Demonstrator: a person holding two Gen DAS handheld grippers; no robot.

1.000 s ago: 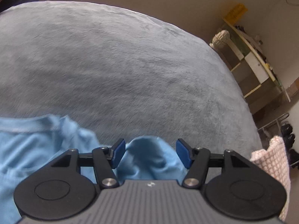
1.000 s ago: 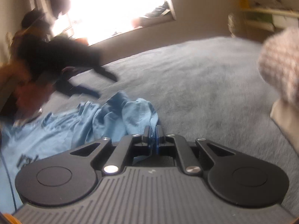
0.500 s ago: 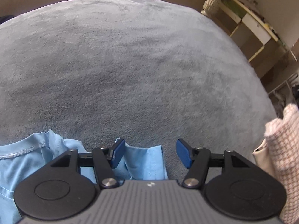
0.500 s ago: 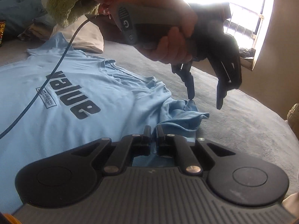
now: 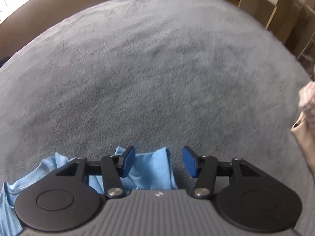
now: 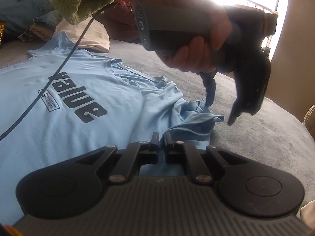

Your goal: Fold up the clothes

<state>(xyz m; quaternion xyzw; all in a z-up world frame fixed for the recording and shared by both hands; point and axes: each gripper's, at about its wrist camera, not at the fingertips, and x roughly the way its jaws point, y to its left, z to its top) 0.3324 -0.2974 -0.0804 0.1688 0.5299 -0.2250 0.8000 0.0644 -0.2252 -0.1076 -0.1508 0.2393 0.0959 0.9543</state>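
A light blue T-shirt [image 6: 78,98] with a dark "value" print lies flat on the grey blanket [image 6: 256,137]. Its near sleeve [image 6: 196,114] is bunched up. My right gripper [image 6: 161,137] is shut low over the shirt's edge, and a ridge of cloth runs up into its jaws. A hand holds my left gripper [image 6: 220,110] pointing down over the bunched sleeve, one fingertip [image 6: 209,98] touching it. In the left wrist view the sleeve [image 5: 151,169] lies between the blue pads of the left gripper [image 5: 159,161]. Its jaws are closing, with a gap still beside the right pad [image 5: 189,161].
A white pillow [image 6: 92,37] and dark bedding [image 6: 17,9] lie beyond the shirt. A black cable [image 6: 59,72] hangs across it, under a green fuzzy sleeve [image 6: 78,0]. Shelves [image 5: 275,9] stand past the bed's far edge. A pink knit item [image 5: 307,102] lies at the right.
The left gripper has come down closer over the sleeve and its pads have drawn nearer together. The right view swung round to the shirt's front early on, then held still.
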